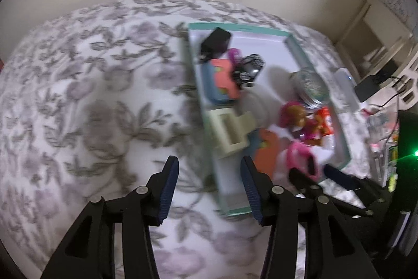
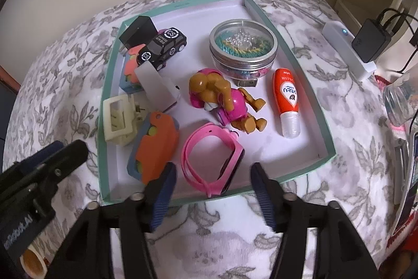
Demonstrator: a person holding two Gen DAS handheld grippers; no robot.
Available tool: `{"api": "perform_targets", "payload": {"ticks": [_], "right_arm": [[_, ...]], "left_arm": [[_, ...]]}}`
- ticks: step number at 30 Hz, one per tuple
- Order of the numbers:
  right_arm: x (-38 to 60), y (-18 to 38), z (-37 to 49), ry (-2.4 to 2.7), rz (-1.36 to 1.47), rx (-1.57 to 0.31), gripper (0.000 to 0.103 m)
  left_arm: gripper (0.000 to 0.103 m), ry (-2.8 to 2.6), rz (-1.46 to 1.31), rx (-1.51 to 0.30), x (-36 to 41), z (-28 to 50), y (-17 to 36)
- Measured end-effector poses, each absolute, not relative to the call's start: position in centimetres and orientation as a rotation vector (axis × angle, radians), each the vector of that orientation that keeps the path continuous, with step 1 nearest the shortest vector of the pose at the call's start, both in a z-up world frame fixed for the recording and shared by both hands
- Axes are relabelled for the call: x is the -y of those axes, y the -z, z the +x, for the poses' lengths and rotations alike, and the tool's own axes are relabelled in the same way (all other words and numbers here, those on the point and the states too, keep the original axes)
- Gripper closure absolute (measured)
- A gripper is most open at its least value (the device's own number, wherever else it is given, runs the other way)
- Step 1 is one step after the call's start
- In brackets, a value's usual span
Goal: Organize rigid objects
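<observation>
A shallow teal-rimmed tray [image 2: 183,5] lies on a floral bedcover [image 2: 65,62]. In it are a black toy car [image 2: 162,47], a black plug [image 2: 138,30], a round metal tin [image 2: 243,43], a brown and pink dog figure [image 2: 222,98], an orange tube [image 2: 286,93], a cream adaptor [image 2: 117,119] and an orange and blue toy [image 2: 156,148]. A pink watch [image 2: 186,158] rests on the tray floor just ahead of my right gripper [image 2: 214,187], whose pads stand apart from it. My left gripper [image 1: 210,187] hovers open over the tray's [image 1: 235,26] near left corner, holding nothing.
To the right of the tray lie a white power strip [image 2: 347,46], a black adapter with cables [image 2: 371,41] and a clear plastic bottle [image 2: 402,101]. A cream shelf unit [image 1: 378,25] stands against the wall behind. Bare bedcover spreads to the tray's left.
</observation>
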State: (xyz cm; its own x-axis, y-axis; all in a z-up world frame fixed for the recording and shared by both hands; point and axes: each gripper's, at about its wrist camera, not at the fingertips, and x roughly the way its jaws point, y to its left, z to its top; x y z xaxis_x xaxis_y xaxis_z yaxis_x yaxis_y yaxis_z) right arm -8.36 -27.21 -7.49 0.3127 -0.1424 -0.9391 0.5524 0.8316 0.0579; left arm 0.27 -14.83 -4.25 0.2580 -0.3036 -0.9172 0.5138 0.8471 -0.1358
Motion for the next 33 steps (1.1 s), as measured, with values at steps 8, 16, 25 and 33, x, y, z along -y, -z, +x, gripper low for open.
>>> {"api": "perform_targets", "payload": {"ticks": [8, 16, 25, 33], "right_arm": [[26.2, 6.4, -9.0, 0.470, 0.396, -1.136, 0.029], [25.0, 5.7, -9.6, 0.447, 0.416, -1.106, 0.020], [23.2, 4.4, -10.1, 0.421, 0.394, -1.086, 0.020], [21.9, 3.9, -10.5, 0.413, 0.358, -1.080, 0.020]], "left_arm": [[0.052, 0.461, 0.234, -1.178, 11.7, 0.9, 4.5], [0.052, 0.421, 0.252, -1.187, 10.5, 0.5, 4.7], [0.052, 0.367, 0.258, -1.166, 8.6, 0.1, 4.0], [0.052, 0.354, 0.287, -1.123, 7.4, -0.9, 2.9]]}}
